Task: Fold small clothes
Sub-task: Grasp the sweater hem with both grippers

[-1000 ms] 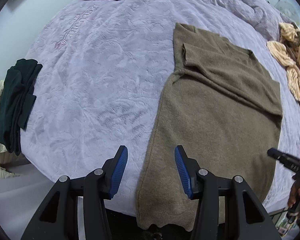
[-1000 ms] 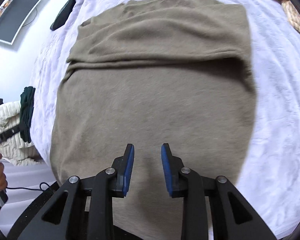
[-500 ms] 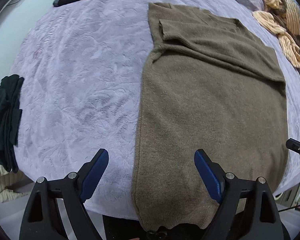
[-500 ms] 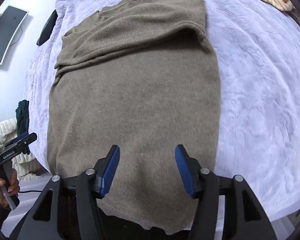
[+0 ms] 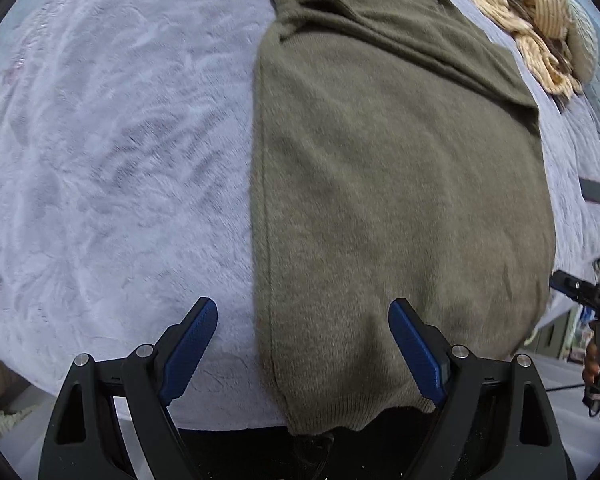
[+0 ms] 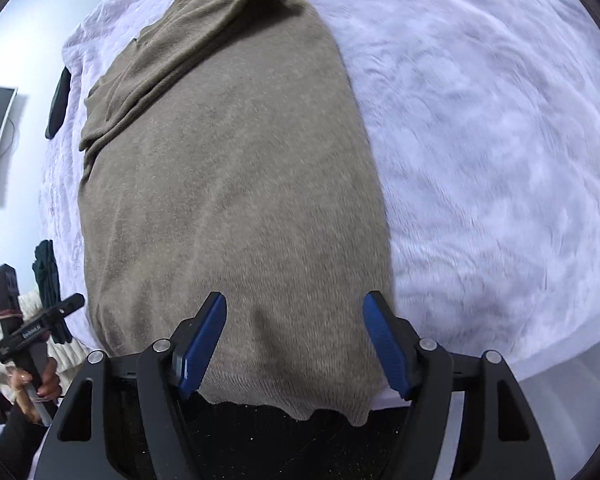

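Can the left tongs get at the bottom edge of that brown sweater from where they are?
Probably yes. The left tongs are open, straddling the sweater's left edge just above its hem, and nothing lies between.

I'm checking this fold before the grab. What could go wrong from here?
1. The olive sweater's hem hangs over the bed edge; a pull toward it might drag the sweater off.
2. The open left gripper straddles the side seam, so it may pinch blanket too.
3. The sleeves lie folded across; a lopsided lift could undo them.
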`<state>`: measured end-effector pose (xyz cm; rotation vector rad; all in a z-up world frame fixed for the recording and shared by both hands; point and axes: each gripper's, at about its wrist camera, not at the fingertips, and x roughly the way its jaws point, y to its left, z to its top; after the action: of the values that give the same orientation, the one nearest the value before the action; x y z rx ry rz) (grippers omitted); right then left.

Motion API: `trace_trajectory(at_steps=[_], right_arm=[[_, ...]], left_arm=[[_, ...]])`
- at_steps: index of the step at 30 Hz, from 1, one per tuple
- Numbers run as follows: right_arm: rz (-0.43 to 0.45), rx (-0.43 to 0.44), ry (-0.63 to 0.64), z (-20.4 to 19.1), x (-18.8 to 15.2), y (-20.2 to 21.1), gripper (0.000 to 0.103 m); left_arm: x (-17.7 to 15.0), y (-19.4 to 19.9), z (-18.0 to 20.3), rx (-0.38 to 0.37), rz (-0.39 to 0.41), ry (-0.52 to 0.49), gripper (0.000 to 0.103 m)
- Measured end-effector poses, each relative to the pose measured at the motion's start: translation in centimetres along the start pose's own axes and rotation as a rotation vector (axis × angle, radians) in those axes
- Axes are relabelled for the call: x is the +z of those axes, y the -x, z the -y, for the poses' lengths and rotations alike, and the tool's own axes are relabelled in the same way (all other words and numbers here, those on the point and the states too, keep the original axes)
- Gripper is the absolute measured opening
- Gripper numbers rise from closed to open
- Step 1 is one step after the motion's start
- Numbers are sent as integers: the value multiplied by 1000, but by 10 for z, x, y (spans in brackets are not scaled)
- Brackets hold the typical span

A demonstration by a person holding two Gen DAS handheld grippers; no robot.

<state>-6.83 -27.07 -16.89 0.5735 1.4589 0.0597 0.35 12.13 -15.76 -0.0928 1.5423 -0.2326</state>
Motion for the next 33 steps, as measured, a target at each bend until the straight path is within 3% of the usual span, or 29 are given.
trace_trajectory(at_steps=[3, 12, 14, 16, 23, 29, 30, 33], right_arm=[[-4, 33, -18, 9, -13, -1, 74], [-60, 74, -82, 47, -50, -10, 74], [-93, 113, -91, 53, -55, -21, 74], [-114, 155, -91, 55, -58, -30, 74], [-124, 308, -114, 51, -59, -35, 76], [-148, 382, -117, 48, -65, -37, 72], [-140, 408, -129, 49, -65, -35, 69], [-129, 419, -157, 52, -67, -35, 44]], left_arm=[[-11, -8, 6, -10, -20, -47, 88], [-53, -24, 14, -137, -67, -138, 88], [-55, -27, 14, -161, -71, -141, 89], [-55, -28, 15, -207, -72, -134, 101], [-63, -36, 34, -262, -94, -156, 101], [-62, -44, 27, -272, -107, -73, 100], [-61, -42, 23, -279, -107, -66, 93], [-60, -39, 15, -299, -105, -48, 70]])
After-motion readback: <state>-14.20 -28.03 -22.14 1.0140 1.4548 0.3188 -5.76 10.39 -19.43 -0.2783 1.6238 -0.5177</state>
